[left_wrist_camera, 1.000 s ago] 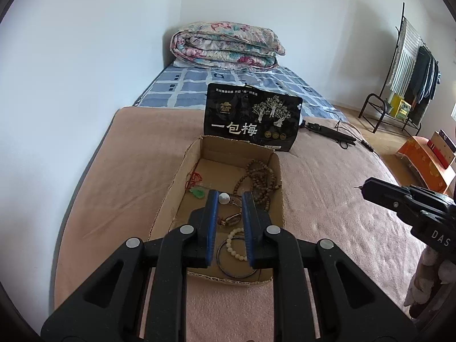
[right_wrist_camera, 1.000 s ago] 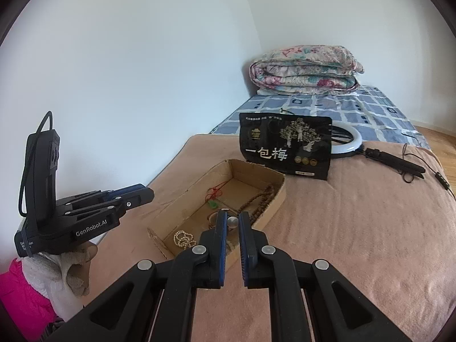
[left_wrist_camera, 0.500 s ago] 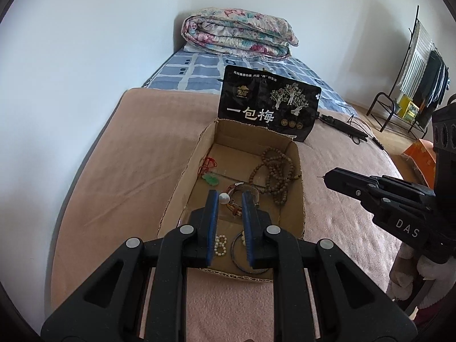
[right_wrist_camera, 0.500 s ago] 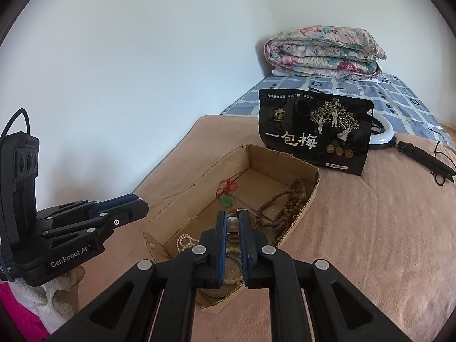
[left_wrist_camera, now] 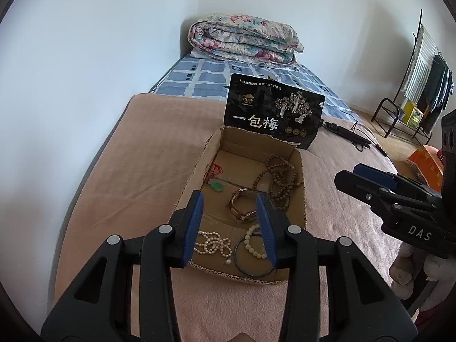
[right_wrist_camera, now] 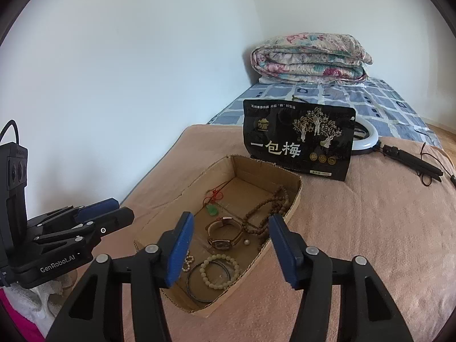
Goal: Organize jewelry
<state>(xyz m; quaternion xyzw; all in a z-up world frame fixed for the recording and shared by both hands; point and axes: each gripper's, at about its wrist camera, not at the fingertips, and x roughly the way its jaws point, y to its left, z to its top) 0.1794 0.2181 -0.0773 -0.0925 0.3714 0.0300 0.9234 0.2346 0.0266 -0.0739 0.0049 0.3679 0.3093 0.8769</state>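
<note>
Pink blanket (right_wrist_camera: 370, 228) covers the bed; cardboard box (right_wrist_camera: 296, 196) sits on it before a black pouch (right_wrist_camera: 299, 142). Left claw (left_wrist_camera: 229, 225) and right claw (right_wrist_camera: 232, 250) both spread, empty, over the box's near end. Inside: wooden beads (left_wrist_camera: 280, 179) far right, watch (right_wrist_camera: 225, 233) centre, pearls (left_wrist_camera: 212, 245) near left corner.

A: Hardware look? 
B: Left gripper (left_wrist_camera: 229, 223): matte black frame, triangular cut-outs in the arms, blue pads on the fingers (left_wrist_camera: 193, 225), four round silver screws across the linkage. Side on, white "GenRobot.AI" lettering, black box with a black cable looped off the top.
A: Right one?
B: Right gripper (right_wrist_camera: 230, 252): same black build, blue pads, silver screws. Side on, it reads "DAS" in white.
A: Hands?
B: Pale fabric glove (right_wrist_camera: 42, 293) under the left unit; pink sleeve at frame edge.
</note>
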